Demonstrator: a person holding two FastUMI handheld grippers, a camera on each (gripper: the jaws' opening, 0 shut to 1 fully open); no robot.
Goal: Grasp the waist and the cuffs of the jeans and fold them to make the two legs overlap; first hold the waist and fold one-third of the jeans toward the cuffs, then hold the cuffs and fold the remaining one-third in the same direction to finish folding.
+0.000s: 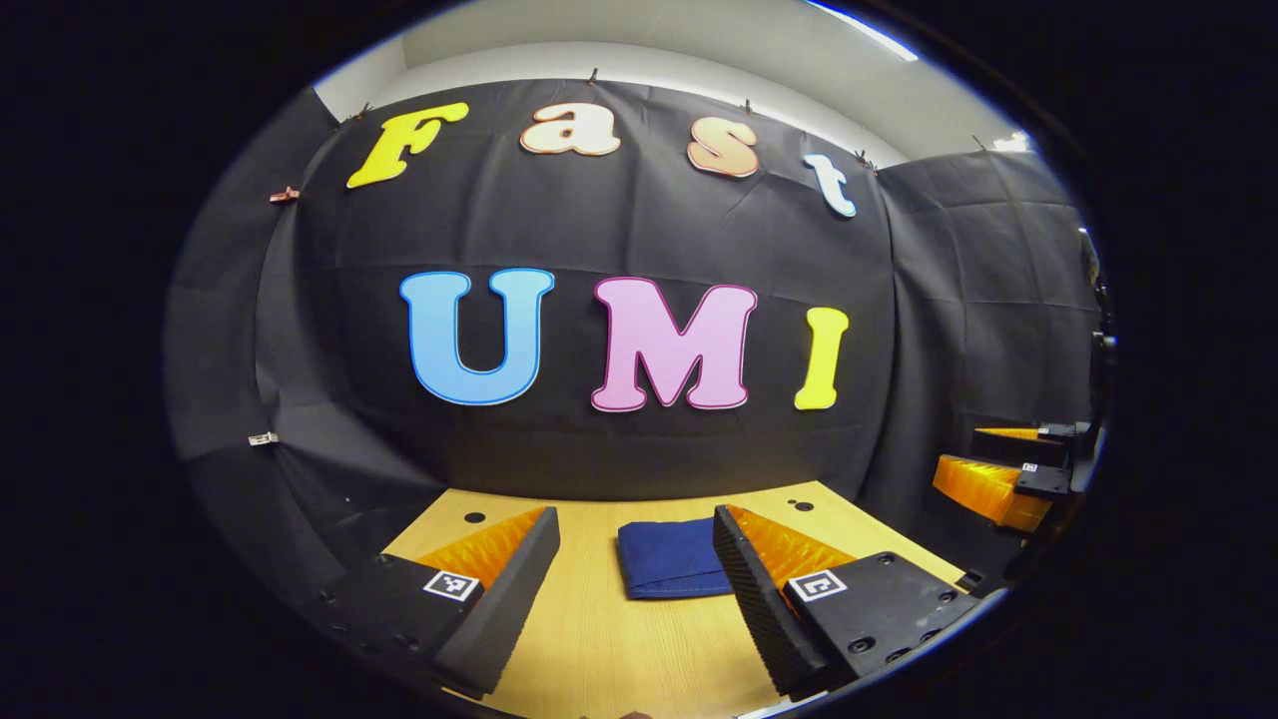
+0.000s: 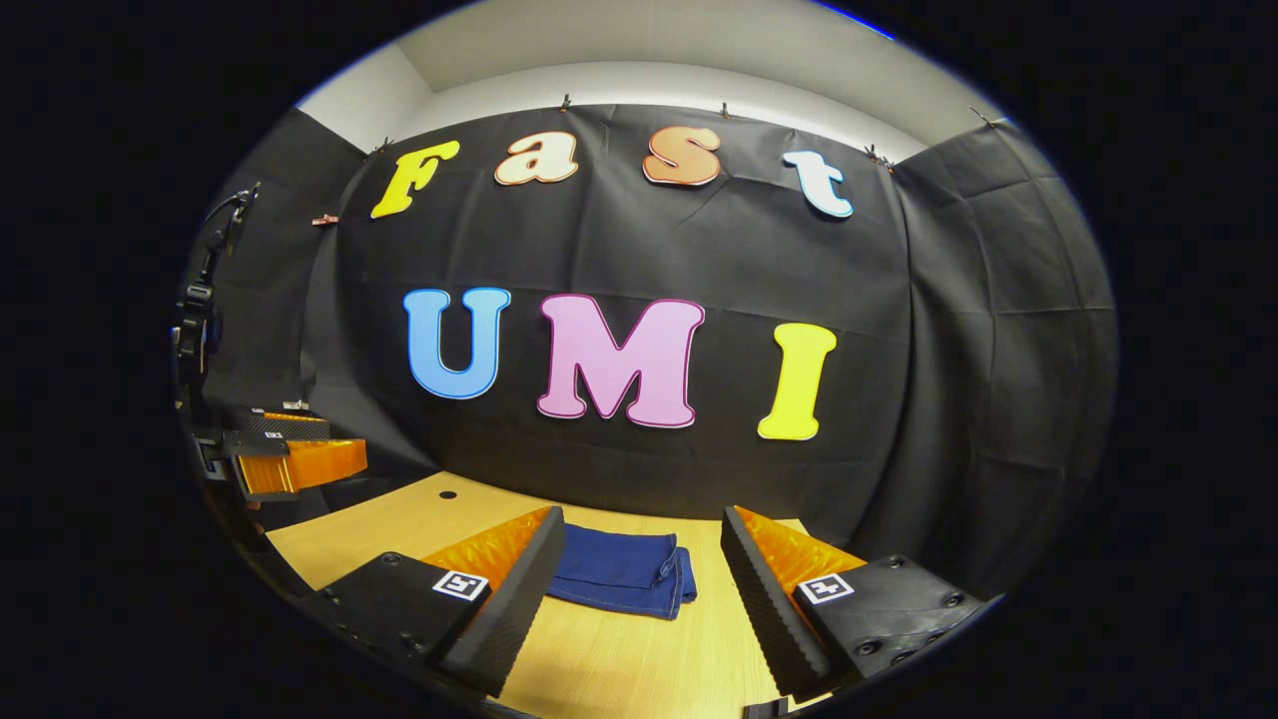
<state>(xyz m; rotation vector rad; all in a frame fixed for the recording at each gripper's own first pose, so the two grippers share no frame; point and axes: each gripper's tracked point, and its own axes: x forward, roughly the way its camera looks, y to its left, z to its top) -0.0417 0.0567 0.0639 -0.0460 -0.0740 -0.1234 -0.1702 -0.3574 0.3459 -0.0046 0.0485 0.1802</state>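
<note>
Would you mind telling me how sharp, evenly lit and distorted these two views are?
Left gripper view: sharp, soft even light, the table edge bowed by the fisheye, the jeans crisp. Right gripper view: equally sharp, no glare on the jeans, wall seams curving toward the rim.

One pair of jeans (image 1: 671, 559), folded into one bundle, on one bench (image 1: 639, 649). Two hand-held grippers: left hand-held gripper (image 1: 639, 579) and right hand-held gripper (image 2: 644, 584), two fingers each, jaws spread. Three dark holes (image 1: 474, 518) in the bench top.
</note>
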